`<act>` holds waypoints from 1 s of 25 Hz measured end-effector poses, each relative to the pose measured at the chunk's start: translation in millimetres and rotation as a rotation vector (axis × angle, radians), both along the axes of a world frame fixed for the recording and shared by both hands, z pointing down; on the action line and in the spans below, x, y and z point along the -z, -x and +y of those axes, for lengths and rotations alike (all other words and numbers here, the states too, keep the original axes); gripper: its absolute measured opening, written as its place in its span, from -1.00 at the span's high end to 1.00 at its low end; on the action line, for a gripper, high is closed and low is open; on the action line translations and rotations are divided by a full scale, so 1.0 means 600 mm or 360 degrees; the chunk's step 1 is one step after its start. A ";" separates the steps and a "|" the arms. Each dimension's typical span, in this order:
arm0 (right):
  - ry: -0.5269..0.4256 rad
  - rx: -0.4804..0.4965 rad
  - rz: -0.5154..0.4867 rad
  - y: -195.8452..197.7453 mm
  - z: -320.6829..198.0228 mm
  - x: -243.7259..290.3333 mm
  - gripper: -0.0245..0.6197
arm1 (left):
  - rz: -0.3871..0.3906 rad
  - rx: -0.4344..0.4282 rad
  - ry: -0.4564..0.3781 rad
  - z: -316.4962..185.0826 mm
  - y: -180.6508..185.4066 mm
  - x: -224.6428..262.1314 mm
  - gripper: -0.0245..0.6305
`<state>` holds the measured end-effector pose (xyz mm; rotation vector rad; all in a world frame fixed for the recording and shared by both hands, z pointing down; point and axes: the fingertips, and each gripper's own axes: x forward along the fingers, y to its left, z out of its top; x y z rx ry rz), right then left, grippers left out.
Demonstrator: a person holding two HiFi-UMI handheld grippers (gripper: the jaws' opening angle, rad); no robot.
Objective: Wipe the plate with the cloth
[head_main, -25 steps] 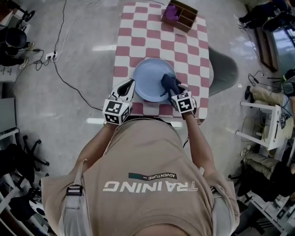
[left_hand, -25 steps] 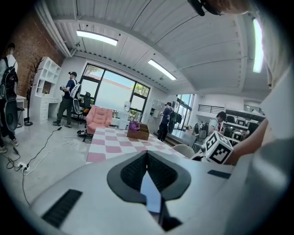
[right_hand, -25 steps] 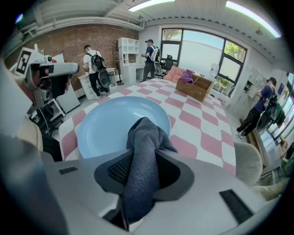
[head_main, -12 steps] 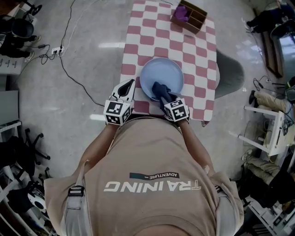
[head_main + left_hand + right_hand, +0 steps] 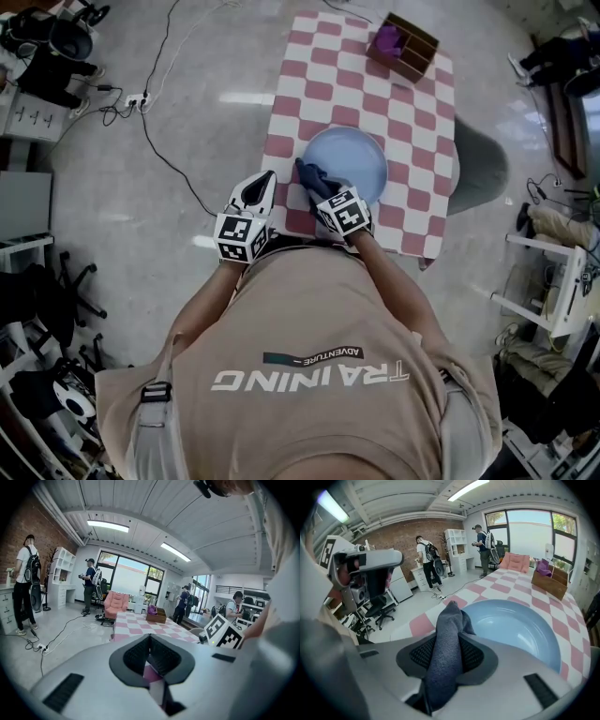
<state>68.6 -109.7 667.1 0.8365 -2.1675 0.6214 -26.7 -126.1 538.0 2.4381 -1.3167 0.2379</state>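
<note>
The right gripper (image 5: 310, 178) pinched the dark cloth (image 5: 445, 658) tight. The cloth lay on the blue plate's (image 5: 356, 155) near left rim, close to the table's (image 5: 412, 98) left edge. The left gripper (image 5: 261, 187) was closed and empty, just beside that edge, with open floor (image 5: 169, 244) next to it.

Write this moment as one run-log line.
phase: plate wipe | right gripper: shut on dark blue cloth | cloth: at left rim of light blue plate | left gripper: shut, empty, beside checkered table

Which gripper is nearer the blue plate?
Right. The right gripper holds the cloth on the plate, at its near-left rim; the left gripper is off to its left, apart.
</note>
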 end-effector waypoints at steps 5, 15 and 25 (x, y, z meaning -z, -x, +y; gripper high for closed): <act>-0.0083 -0.0022 -0.0059 -0.003 -0.017 0.036 0.51 | 0.0001 -0.0032 -0.0012 -0.004 -0.007 0.006 0.89; -0.0370 -0.0386 -0.0095 -0.181 -0.007 0.128 0.51 | 0.0008 -0.0282 -0.0040 0.000 -0.103 0.010 0.89; -0.0352 -0.0916 0.0039 -0.422 0.069 0.093 0.50 | -0.0048 -0.0500 -0.0112 -0.003 -0.194 0.031 0.89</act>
